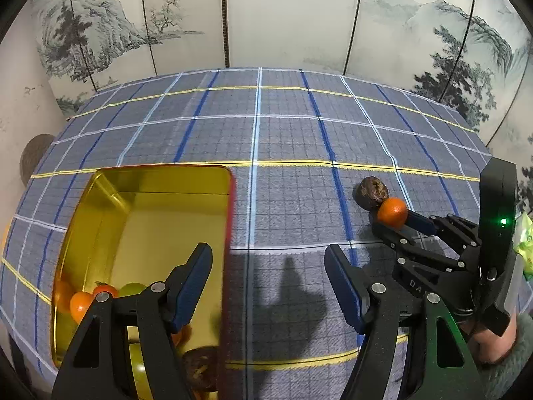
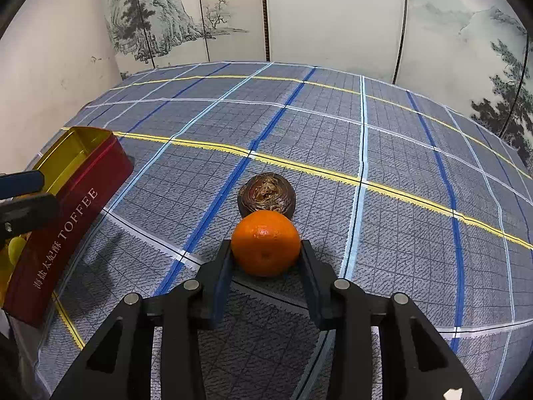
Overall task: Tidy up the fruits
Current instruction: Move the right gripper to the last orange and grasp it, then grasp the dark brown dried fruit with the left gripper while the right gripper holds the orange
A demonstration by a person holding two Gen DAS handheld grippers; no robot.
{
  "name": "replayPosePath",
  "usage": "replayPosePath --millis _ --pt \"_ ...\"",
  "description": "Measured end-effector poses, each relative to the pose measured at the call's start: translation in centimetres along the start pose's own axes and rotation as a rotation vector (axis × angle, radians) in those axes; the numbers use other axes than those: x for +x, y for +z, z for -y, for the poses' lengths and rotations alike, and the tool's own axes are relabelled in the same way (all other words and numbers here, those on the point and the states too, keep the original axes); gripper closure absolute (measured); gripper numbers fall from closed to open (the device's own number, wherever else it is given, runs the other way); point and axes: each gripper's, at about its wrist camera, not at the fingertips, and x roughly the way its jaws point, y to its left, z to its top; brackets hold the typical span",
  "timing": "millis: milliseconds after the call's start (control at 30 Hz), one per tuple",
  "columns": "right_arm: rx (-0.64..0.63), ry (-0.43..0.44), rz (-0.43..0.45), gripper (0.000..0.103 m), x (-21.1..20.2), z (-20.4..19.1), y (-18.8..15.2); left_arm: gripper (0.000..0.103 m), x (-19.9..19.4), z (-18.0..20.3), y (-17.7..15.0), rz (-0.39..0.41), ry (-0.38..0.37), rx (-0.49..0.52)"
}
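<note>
My right gripper (image 2: 266,250) is shut on an orange tangerine (image 2: 266,242), on or just above the cloth; both also show in the left wrist view (image 1: 392,211). A dark brown wrinkled fruit (image 2: 266,196) lies right behind the tangerine, touching it. The red toffee tin (image 2: 71,211) with a gold inside stands at the left. In the left wrist view the tin (image 1: 160,220) holds several fruits at its near end: small orange ones (image 1: 80,303), a green one (image 1: 131,289) and a brown one (image 1: 200,365). My left gripper (image 1: 268,283) is open and empty over the tin's right wall.
The table is covered with a blue-grey checked cloth (image 2: 366,153). A painted folding screen (image 1: 266,16) stands behind it. A green packet (image 1: 524,236) lies at the far right edge of the left wrist view.
</note>
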Motion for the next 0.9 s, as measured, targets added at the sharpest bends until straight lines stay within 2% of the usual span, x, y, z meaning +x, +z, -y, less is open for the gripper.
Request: replayPosePath --millis 300,700,900 --pt "0.021 -0.032 0.002 0.069 -0.5 1.9 -0.4 0.032 1.0 2.1 0.1 -0.012 -0.006 0.024" --pt "0.064 -0.162 -0.002 0.069 -1.9 8.7 -1.5 0.032 3.6 6.0 1.2 -0.007 -0.039 0.055" --pt "0.111 -0.195 -0.002 0.069 -2.5 12.1 -2.1 0.032 5.3 7.5 1.9 -0.019 -0.052 0.056"
